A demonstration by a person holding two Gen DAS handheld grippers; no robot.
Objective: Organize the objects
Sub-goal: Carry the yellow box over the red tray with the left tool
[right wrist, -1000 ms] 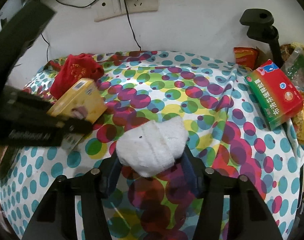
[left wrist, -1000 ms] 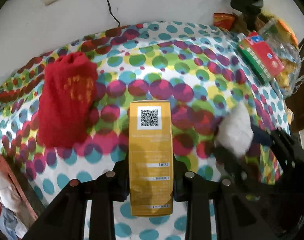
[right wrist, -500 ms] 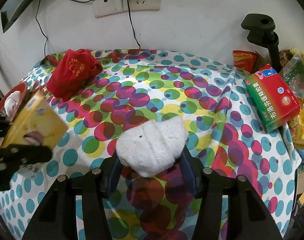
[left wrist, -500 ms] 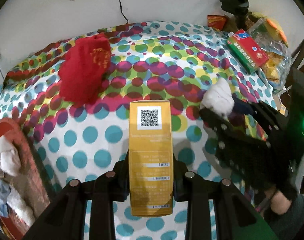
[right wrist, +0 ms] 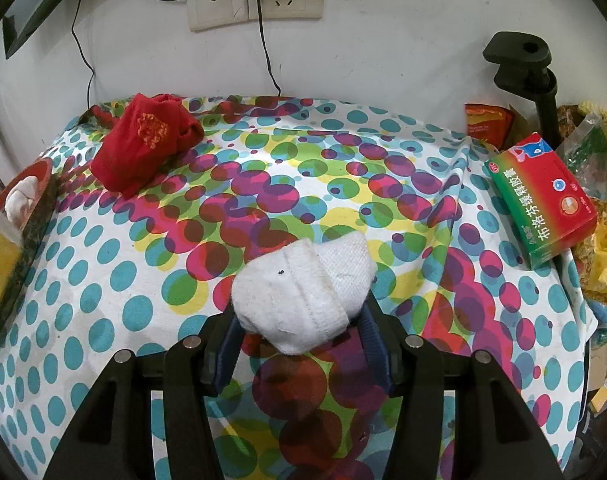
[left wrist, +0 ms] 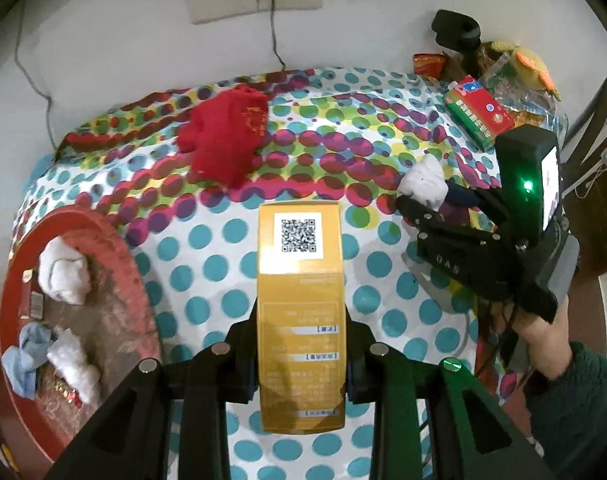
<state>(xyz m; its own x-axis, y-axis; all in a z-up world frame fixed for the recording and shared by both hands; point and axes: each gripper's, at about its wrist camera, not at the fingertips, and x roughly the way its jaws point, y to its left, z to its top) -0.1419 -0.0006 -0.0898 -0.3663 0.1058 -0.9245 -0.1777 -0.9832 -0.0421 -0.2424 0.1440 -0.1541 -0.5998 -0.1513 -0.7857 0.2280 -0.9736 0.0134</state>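
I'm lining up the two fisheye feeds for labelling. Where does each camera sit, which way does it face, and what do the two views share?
Left wrist: on the left gripper, looking down past the yellow box clamped in it; the right gripper, a hand and a green sleeve show.
Right wrist: on the right gripper, facing the wall over the white sock it holds; no hand visible.
Shared: dotted tablecloth, red sock, red-green box, red basin, wall socket.

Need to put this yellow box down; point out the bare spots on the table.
Bare cloth between the red sock, the white sock in the right gripper and the red-green box; also beside the red basin. Crowded: the right edge.
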